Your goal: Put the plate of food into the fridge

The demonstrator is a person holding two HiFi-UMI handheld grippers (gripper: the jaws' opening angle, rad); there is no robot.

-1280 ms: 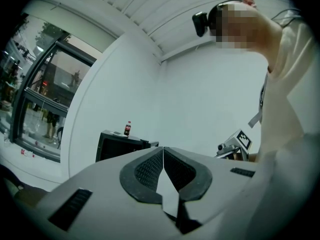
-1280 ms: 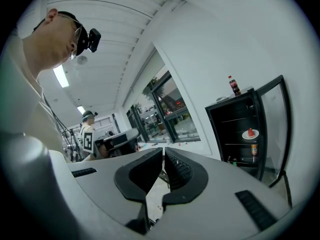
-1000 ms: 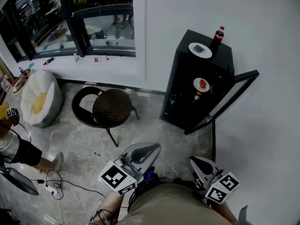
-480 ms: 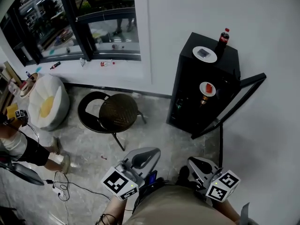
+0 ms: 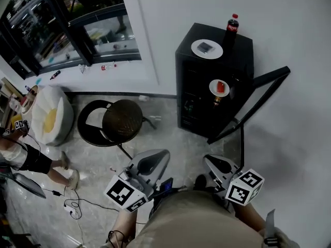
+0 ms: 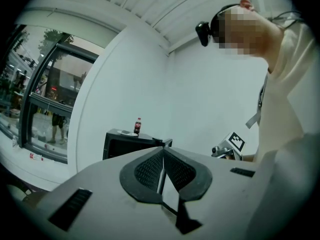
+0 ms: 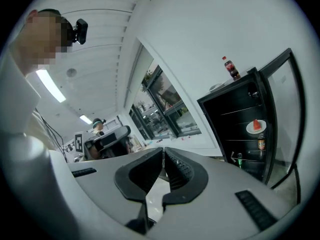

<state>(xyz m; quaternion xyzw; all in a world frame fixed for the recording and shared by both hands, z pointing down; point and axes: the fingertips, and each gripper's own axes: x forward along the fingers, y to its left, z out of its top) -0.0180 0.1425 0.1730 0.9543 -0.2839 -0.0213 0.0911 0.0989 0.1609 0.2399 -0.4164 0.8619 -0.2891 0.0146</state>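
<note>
Left hand-held gripper (image 5: 151,163) and right hand-held gripper (image 5: 219,165): jaws closed, both empty, parked low at the person's waist, bottom of frame. Plate of food (image 5: 219,88) is on a shelf inside the fridge (image 5: 240,53), upper right, so it looks already placed. The door (image 5: 271,76) is open, likely the last step left. A second plate (image 5: 207,49) and a cola bottle (image 5: 231,27) stand on top.

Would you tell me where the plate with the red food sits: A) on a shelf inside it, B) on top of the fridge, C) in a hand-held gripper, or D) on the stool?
A: the plate of red food rests on a shelf inside the open fridge.
</note>
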